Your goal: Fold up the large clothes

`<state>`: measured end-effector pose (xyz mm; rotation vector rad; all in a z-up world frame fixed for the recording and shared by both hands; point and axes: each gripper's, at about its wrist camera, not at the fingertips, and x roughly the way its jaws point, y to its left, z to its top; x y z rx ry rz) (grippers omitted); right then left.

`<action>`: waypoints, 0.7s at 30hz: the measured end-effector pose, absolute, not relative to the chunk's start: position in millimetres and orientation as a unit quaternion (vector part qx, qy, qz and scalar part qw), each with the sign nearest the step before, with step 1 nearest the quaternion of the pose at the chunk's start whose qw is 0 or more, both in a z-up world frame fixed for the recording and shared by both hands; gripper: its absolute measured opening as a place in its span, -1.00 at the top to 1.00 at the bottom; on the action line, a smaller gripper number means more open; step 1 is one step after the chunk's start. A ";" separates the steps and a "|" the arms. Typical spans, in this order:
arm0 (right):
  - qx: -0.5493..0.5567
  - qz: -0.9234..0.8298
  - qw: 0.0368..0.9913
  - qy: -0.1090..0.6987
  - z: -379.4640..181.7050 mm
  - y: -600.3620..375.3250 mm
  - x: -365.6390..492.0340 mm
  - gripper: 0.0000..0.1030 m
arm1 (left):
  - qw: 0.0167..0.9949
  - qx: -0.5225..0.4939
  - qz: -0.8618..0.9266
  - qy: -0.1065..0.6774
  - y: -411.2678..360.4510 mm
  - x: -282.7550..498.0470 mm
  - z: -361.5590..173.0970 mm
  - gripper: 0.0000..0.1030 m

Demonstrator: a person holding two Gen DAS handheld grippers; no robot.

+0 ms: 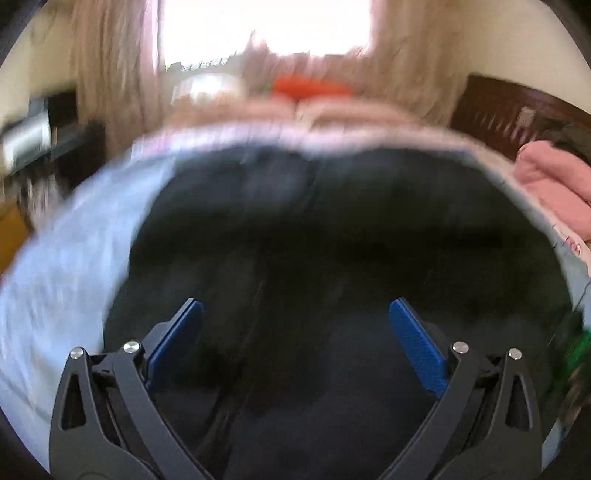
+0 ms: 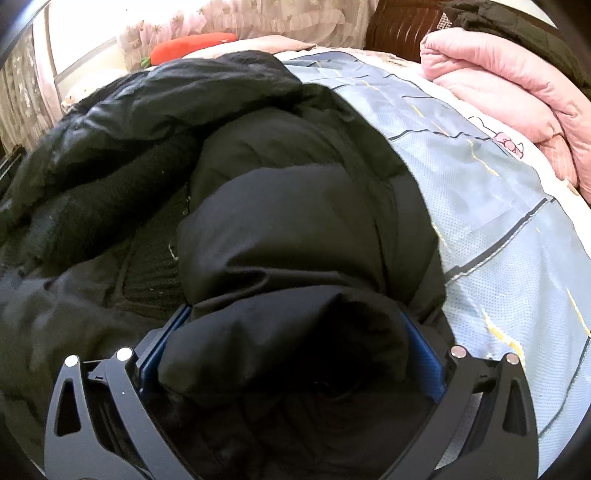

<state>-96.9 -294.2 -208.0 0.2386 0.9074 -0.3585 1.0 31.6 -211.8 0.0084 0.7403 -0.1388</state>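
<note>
A large black puffy jacket point(image 1: 332, 221) lies spread on a bed with a light blue sheet point(image 1: 55, 258). The left wrist view is motion-blurred. My left gripper point(image 1: 295, 306) hovers over the jacket, open, with nothing between its blue pads point(image 1: 177, 343). In the right wrist view the jacket point(image 2: 147, 110) is crumpled, its shiny hood at the far left. One thick sleeve point(image 2: 295, 221) runs toward the camera and fills the gap between the fingers of my right gripper point(image 2: 294, 311). Those fingers stand wide apart around the sleeve end.
A folded pink quilt point(image 2: 517, 81) lies at the right by the dark wooden headboard point(image 2: 399, 26). An orange carrot-shaped plush point(image 2: 188, 46) lies at the far side under the curtained window point(image 1: 266, 29). The blue patterned sheet point(image 2: 498, 221) shows to the right of the jacket.
</note>
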 end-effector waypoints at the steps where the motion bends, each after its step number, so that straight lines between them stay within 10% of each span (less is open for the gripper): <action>1: 0.125 -0.179 0.876 0.430 -200.5 -290.3 -107.6 -0.97 | 0.912 -0.009 -0.067 0.404 44.2 2.1 -230.3 -0.96; 10: 0.495 -0.111 0.805 0.308 -215.8 -235.5 -201.4 -0.97 | 0.896 0.069 -0.166 0.406 48.8 -9.5 -247.9 -0.96; 21: 0.600 -0.063 0.757 0.252 -231.3 -226.3 -176.1 -0.97 | 0.895 0.046 -0.190 0.400 53.7 -14.9 -254.8 -0.96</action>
